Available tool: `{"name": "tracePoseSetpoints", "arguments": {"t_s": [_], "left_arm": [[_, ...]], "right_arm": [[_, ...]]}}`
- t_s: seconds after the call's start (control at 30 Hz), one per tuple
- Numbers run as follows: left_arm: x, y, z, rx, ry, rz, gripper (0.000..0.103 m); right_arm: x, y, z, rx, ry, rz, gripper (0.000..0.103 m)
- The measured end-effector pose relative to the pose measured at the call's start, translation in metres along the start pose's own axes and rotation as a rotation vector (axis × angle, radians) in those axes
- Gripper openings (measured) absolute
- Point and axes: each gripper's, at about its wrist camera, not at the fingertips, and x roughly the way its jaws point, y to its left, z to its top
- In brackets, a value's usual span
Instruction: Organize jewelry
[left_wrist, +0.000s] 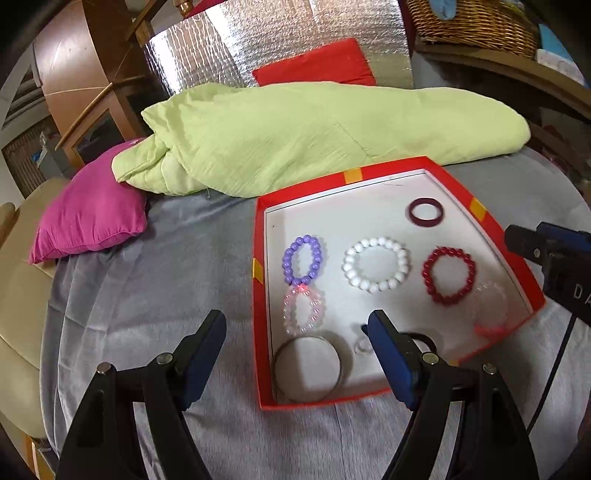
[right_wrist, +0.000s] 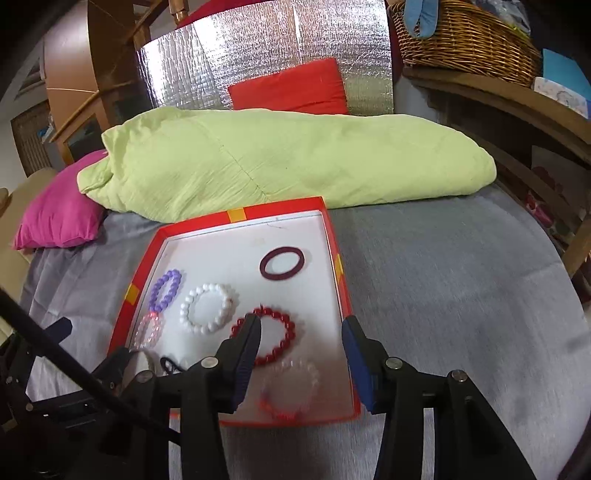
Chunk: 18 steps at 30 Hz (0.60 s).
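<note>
Bracelets (left_wrist: 376, 264) lie in the tray (left_wrist: 259, 295), quilt (left_wrist: 314, 133) behind it.

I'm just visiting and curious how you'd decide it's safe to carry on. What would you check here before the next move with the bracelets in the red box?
1. Left gripper empty, jaws apart: ok.
2. Right gripper empty, jaws apart: ok, nothing pressed between the pads.
3. Red box lying flat on the grey cover: ok.
4. Bracelets inside the box: ok; purple bead bracelet, white bead bracelet, red bead bracelet and dark red bangle all lie in it.
5. Pieces kept apart: not ok; the purple one touches the pink bead bracelet.
6. Clear bead bracelet fully settled: cannot tell, blurred.
</note>
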Motion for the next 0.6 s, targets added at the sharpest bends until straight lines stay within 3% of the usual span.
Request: {"name": "tracePoseSetpoints", "arguments": {"t_s": [0.3,0.6], "left_arm": [[-0.022,0.005,-0.019,-0.051,0.014,-0.049,0.08],[-0.044,0.01,-0.035,-0.095,-0.014,-0.027,0.08]], "right_arm": [[-0.034,-0.003,-0.028,-0.009,-0.02,-0.002,0.053],[-0.066,-0.008,-0.055,-0.013,-0.067,-0.02,0.053]]}}
